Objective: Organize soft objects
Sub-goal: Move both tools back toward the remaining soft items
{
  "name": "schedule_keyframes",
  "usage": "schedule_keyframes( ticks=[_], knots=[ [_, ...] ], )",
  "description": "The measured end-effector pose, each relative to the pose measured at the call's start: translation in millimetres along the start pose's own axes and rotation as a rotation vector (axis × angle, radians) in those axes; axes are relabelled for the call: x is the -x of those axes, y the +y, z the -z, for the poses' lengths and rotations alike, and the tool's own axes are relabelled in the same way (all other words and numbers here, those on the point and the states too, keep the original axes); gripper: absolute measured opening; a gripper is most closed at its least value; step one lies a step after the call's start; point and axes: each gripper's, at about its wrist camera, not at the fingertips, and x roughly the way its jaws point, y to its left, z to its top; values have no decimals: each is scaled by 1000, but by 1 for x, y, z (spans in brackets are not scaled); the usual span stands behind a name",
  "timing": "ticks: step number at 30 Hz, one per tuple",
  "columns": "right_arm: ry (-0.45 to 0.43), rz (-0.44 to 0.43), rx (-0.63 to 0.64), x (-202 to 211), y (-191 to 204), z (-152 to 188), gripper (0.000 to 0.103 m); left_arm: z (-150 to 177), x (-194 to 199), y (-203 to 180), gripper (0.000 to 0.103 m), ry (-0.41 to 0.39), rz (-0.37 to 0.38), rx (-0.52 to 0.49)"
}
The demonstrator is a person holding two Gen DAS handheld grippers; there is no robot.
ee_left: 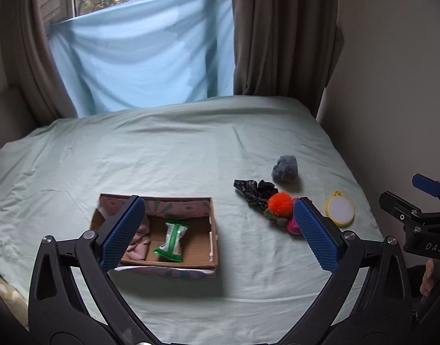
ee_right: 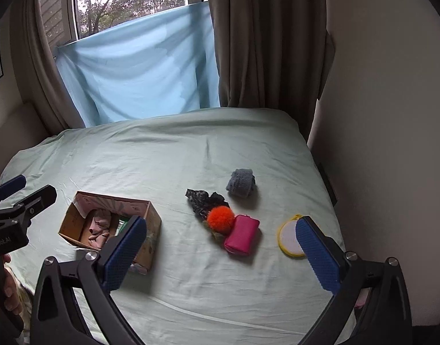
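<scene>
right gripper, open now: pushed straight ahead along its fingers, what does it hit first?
Likely bare sheet. The right gripper is open and empty, aimed at the bed; the pink pouch and orange pompom lie just right of that line, so it may clip the pouch. Depth is unclear.

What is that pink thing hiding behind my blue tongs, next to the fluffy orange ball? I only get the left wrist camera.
Observer: The right wrist camera shows all of it. It is a pink pouch, oblong, lying flat on the bed sheet with one corner against the orange pompom.
Child: Is the yellow round thing bumping into it?
Observer: No. The yellow-rimmed round pad lies apart from the pouch, further to the right, with bare sheet between them.
</scene>
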Motion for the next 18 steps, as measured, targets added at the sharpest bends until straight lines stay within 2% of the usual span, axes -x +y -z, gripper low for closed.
schedule_keyframes(
  ticks=[10, 18],
  knots=[
    [76, 47, -54, -62, -87, 14, 103, 9, -78, -75, 103, 33, 52, -117],
    [109, 98, -135, -130, -135, 40, 103, 35, -183, -117, 102, 95, 102, -189]
  ],
)
